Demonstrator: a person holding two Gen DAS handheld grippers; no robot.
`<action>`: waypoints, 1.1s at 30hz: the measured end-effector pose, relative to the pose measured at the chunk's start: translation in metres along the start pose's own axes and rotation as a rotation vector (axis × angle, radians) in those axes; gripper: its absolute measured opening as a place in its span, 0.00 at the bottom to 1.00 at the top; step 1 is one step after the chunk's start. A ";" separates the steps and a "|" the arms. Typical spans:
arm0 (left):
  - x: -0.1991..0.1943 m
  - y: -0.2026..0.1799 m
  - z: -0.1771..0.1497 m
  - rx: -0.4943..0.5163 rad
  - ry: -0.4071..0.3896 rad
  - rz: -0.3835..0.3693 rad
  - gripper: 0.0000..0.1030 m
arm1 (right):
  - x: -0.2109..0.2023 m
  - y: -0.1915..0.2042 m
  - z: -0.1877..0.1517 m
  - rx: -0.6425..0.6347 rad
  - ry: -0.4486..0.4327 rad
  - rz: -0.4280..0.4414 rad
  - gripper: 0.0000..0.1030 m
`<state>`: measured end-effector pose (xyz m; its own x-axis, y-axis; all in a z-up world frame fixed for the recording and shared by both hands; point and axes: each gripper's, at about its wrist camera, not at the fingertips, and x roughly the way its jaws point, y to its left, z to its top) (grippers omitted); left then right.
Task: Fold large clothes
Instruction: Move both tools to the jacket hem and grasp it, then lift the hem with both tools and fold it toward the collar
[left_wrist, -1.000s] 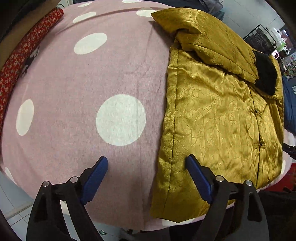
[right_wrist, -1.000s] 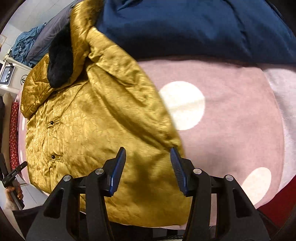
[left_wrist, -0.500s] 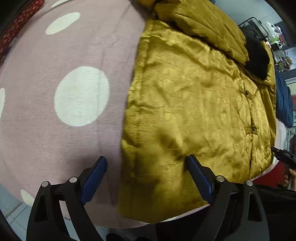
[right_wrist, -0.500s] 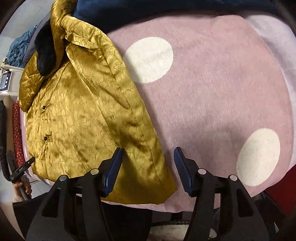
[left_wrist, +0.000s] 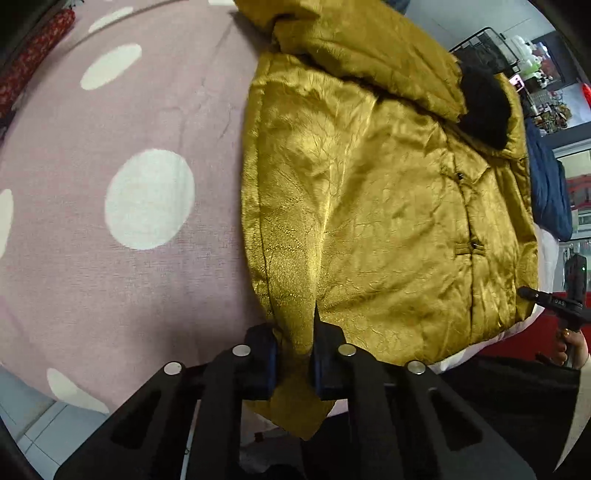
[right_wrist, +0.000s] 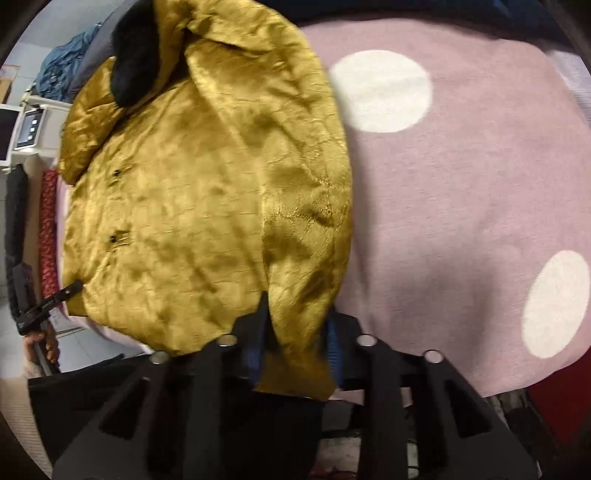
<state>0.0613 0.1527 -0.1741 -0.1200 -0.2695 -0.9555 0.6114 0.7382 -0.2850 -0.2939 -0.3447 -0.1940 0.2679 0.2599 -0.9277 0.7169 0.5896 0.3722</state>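
I have the gold jacket (left_wrist: 388, 206) lying spread on the pink bed cover with white dots (left_wrist: 122, 221), its buttoned front facing up and its black fur collar (left_wrist: 480, 107) at the far end. The hem runs along the near edge of the bed, partly hanging over it.

My left tongs (left_wrist: 293, 354) have just been closing and are now clamped on the near left corner of the jacket: the gold cloth is pinched between the two blue pads and a flap of it hangs down below them. My right tongs (right_wrist: 295, 350) have just been closing too, and they grip the opposite near corner of the hem, with a thick fold of cloth between the pads (this view is a little blurred, but the cloth is plainly pressed from both sides).

A sleeve (left_wrist: 365, 51) lies folded across the chest near the collar. Dark blue bedding (left_wrist: 546, 192) sits just beyond the jacket's right side. From the left view, the other hand (left_wrist: 570, 343) shows at the right edge.
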 end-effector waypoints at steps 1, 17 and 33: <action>-0.010 0.003 -0.002 -0.002 -0.020 0.001 0.10 | -0.001 0.007 -0.001 -0.016 -0.001 0.007 0.22; -0.014 0.018 -0.013 -0.166 0.027 0.074 0.10 | 0.022 0.107 -0.012 -0.321 0.143 0.099 0.18; 0.020 -0.015 -0.004 -0.125 0.061 0.076 0.58 | 0.036 0.046 -0.036 -0.114 0.191 0.038 0.18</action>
<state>0.0471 0.1386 -0.1897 -0.1270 -0.1745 -0.9764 0.5190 0.8272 -0.2154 -0.2743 -0.2807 -0.2087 0.1591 0.4169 -0.8949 0.6280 0.6567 0.4175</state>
